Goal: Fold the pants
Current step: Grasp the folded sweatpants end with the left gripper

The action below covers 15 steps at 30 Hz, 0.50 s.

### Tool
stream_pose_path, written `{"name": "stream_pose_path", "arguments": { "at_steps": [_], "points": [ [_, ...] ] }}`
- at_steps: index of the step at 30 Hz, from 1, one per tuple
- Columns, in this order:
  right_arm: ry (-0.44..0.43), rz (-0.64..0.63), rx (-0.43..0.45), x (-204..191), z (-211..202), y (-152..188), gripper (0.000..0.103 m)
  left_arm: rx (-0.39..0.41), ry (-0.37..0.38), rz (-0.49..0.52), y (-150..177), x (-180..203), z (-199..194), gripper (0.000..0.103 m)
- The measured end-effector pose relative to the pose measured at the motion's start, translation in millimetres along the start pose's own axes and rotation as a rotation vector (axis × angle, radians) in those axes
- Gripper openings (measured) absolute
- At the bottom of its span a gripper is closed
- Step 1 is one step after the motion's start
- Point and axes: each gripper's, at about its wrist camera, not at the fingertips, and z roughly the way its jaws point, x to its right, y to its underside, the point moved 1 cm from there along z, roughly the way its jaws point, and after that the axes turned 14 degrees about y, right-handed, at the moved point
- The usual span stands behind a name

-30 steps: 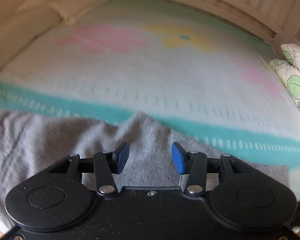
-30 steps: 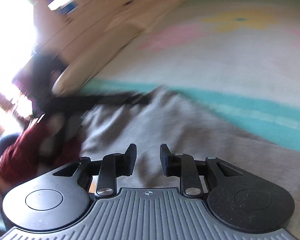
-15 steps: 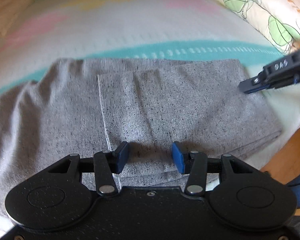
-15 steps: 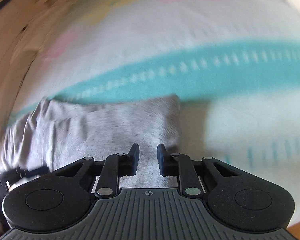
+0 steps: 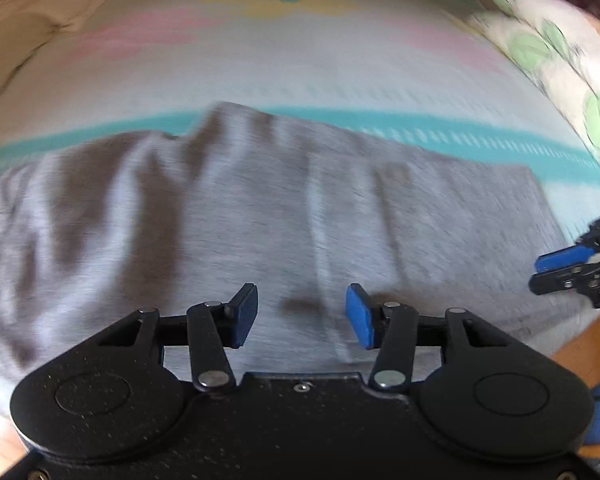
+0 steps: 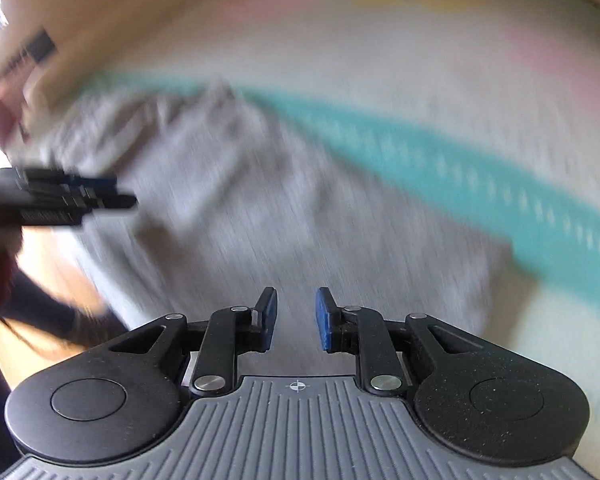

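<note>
From the left wrist camera, the left gripper [image 5: 302, 316] hangs released over the near edge of the gray pants [image 5: 236, 216], nothing between its blue pads. The pants lie on the blanket [image 5: 284, 68], long axis running side to side; the rumpled part spreads left, the flatter folded part lies right, where the right gripper [image 5: 572, 272] pokes in at the end. A leaf-print pillow [image 5: 556, 52] sits far right.

Over to the right wrist camera, badly blurred: the right gripper is parted a little, holding nothing, the pants directly ahead and trailing off left. The left gripper is nearer the rumpled end, probably the next thing lifted.
</note>
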Motion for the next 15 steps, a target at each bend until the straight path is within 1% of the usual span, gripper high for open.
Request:
{"name": "stream_pose_path", "arguments": {
  "at_steps": [2,3,5,6,8,10,13,15],
  "points": [
    [-0.043,0.003,0.066,-16,1,-14,0.023,0.047,-0.028,-0.049,-4,-19,-14,0.055],
    [-0.054,0.003,0.091,-24,6,-21,0.026,0.071,-0.044,-0.078,-5,-28,-21,0.055],
    [-0.076,-0.009,0.108,-44,19,-32,0.027,0.115,-0.08,-0.153,-8,-51,-34,0.055],
    [-0.081,-0.023,0.105,-54,25,-38,0.027,0.138,-0.1,-0.2,-9,-65,-42,0.055],
    [-0.068,-0.071,0.087,-76,39,-45,0.027,0.173,-0.137,-0.262,-9,-87,-53,0.056],
    [-0.034,-0.134,0.062,-92,52,-40,0.027,0.215,-0.193,-0.324,-7,-112,-67,0.056],
    [0.036,-0.249,0.001,-114,68,-33,0.027,0.255,-0.234,-0.412,2,-146,-88,0.056],
    [0.07,-0.301,-0.039,-121,76,-26,0.027,0.282,-0.263,-0.467,11,-168,-104,0.056]
  ]
}}
